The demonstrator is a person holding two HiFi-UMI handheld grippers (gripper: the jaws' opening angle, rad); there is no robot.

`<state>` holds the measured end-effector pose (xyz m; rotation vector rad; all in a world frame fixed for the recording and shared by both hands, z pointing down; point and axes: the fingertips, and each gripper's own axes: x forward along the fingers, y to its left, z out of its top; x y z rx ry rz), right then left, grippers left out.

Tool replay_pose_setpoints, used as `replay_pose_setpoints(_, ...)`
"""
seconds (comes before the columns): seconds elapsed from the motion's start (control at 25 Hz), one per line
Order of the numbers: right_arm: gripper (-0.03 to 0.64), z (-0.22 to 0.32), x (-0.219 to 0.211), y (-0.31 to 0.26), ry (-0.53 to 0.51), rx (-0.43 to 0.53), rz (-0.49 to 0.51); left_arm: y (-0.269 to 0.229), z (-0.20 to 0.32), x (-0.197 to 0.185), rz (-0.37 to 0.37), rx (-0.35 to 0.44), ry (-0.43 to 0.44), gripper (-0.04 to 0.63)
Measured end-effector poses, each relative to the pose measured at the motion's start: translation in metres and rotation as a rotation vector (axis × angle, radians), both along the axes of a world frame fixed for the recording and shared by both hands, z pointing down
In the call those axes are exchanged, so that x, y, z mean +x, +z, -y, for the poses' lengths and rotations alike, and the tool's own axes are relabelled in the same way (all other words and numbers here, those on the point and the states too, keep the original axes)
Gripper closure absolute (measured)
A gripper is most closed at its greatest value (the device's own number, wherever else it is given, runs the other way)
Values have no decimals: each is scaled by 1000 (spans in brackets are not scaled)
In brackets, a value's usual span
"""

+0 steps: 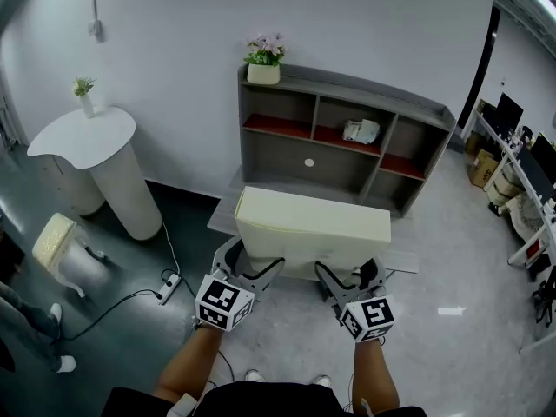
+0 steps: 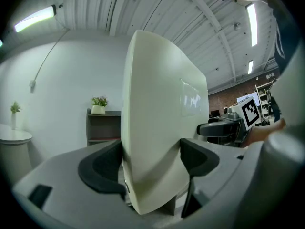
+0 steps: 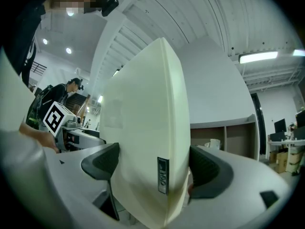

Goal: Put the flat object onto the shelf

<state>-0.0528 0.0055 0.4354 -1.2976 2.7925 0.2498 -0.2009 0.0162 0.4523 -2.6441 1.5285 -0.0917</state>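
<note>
1. Cream-coloured flat object (image 1: 313,224) is up off the floor, carried just on the near side of the grey shelf (image 1: 347,159).
2. The left gripper (image 1: 252,266) has the object's near left edge, its jaws spread wide and both pads pressed against the object's faces.
3. The right gripper (image 1: 347,274) holds the near right edge the same way, jaws wide and tight on it.
4. A potted plant (image 1: 264,59) sits on the shelf's top at the left.
5. A white round stand (image 1: 104,159) is well off to the left.
</note>
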Motion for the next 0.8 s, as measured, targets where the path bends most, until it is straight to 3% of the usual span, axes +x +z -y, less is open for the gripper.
replay_pose_setpoints(0.4, 169, -2, -9, 1, 27, 1, -11, 2, 3, -10, -12, 10, 34, 212)
replay_pose_setpoints(0.8, 169, 48, 7, -2, 21, 28, 1, -1, 51, 6, -4, 12, 26, 212)
